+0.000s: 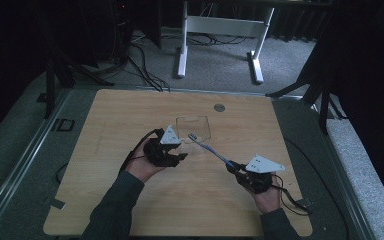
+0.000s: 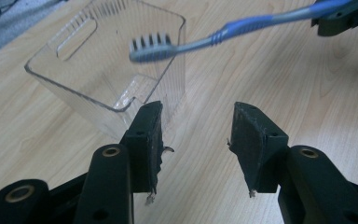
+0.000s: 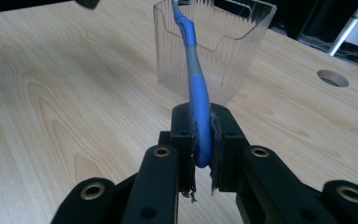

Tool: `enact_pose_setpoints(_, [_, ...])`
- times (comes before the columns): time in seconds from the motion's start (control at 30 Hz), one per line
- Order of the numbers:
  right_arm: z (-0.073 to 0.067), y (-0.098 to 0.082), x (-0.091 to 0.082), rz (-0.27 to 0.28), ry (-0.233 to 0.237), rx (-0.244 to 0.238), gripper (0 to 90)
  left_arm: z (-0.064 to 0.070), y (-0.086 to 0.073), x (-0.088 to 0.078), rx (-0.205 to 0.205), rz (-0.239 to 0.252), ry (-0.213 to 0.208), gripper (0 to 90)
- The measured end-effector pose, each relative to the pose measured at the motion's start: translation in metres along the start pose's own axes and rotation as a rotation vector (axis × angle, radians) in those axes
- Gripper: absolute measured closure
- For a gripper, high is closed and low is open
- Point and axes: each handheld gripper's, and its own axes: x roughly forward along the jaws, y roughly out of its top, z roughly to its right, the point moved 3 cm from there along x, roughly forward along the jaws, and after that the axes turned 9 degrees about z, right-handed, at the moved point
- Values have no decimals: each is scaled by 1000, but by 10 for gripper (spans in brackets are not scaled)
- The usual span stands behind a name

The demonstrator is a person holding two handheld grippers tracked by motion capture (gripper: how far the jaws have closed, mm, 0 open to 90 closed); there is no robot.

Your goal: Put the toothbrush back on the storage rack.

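High view: your right gripper (image 1: 237, 169) pinches a blue-and-grey plastic toothbrush (image 1: 211, 150), its head over the clear ribbed plastic bin (image 1: 193, 128). Left gripper (image 1: 182, 156) waits, jaws spread; likely lower the bristles inside before releasing.

Dim high view with dark surroundings, gripper views brighter, toothbrush head (image 2: 151, 48) blurred, soft shadows on wood.

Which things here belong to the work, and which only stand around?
In use: toothbrush, right gripper, clear box, left gripper.

Around: table, white desk frame, floor cables.
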Motion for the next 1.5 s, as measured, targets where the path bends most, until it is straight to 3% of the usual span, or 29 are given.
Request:
enact_pose_setpoints(0.3, [-4, 14, 4, 30, 6, -14, 814, -1, 0, 3, -51, 12, -5, 534])
enact_pose_setpoints(0.6, [-9, 23, 6, 58, 17, -17, 814, -1, 3, 5, -91, 32, -38, 496])
enact_pose_setpoints(1.3, [-12, 24, 6, 86, 48, 1, 813, 5, 10, 17, -170, 67, -107, 393])
enact_pose_setpoints(1.5, [-16, 27, 7, 90, 55, -15, 813, 7, 11, 21, -195, 84, -135, 393])
